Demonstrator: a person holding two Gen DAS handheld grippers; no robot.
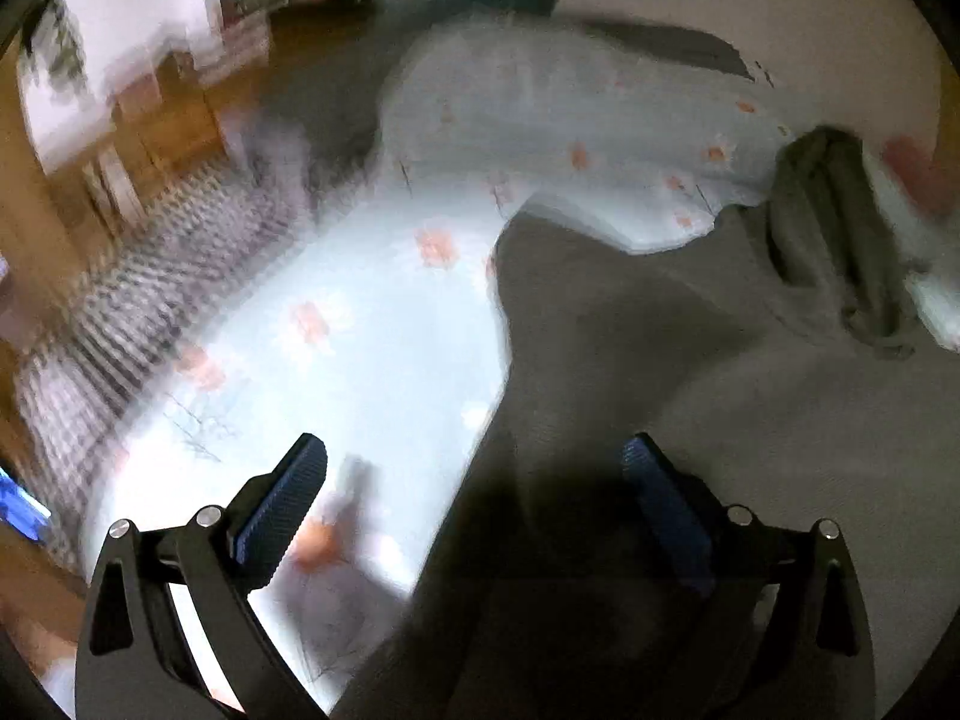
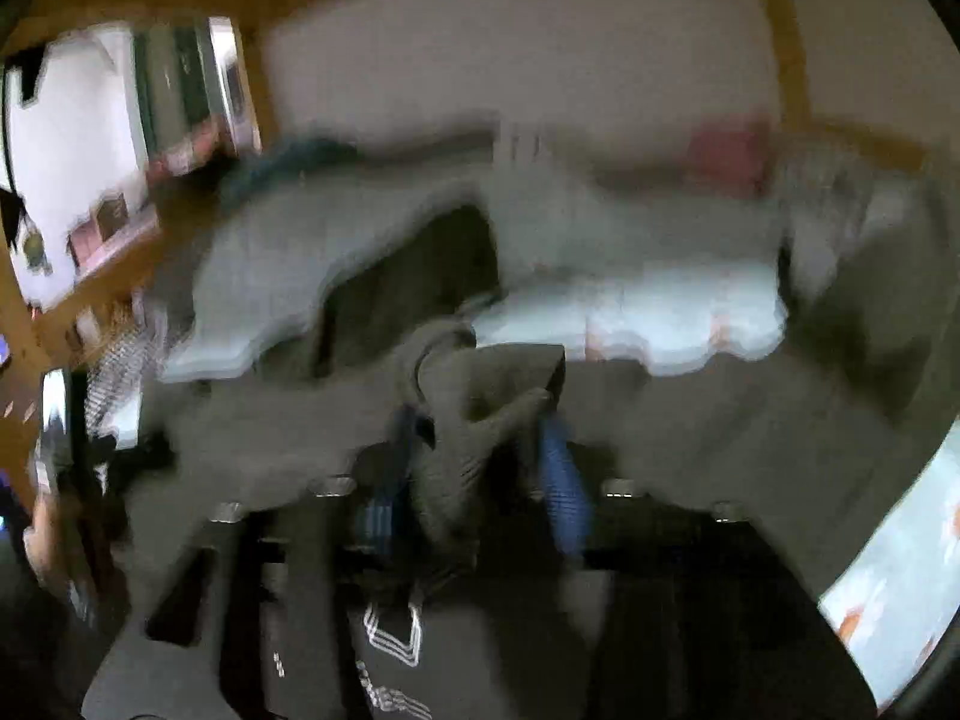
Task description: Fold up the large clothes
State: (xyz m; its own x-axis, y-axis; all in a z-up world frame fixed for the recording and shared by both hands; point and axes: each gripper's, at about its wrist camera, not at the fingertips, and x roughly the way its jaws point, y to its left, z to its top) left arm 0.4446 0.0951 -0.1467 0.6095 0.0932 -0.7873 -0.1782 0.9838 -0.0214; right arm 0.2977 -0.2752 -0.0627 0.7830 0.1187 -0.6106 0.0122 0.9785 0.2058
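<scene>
While both views are smeared by motion blur, the right hand-held gripper can be made out with its blue-padded fingers pressed in on a bunched fold of grey garment, which rises in a crumpled peak between them. From that pinched fold the same grey cloth spreads out to both sides and lies over a bed with a pale blue sheet printed with orange flowers. A rumpled pale blue quilt is heaped behind it, near a plain light wall.

Seen from the left wrist camera, the left hand-held gripper has its fingers spread wide apart with nothing between them; it hangs over the line where the grey garment meets the bare sheet. The garment covers the right side of this view, and a darker grey bunched part lies at its far edge, beside the heaped quilt. To the left of the bed, a checked cloth hangs along its side, and beyond it is wooden furniture, too blurred to describe further
</scene>
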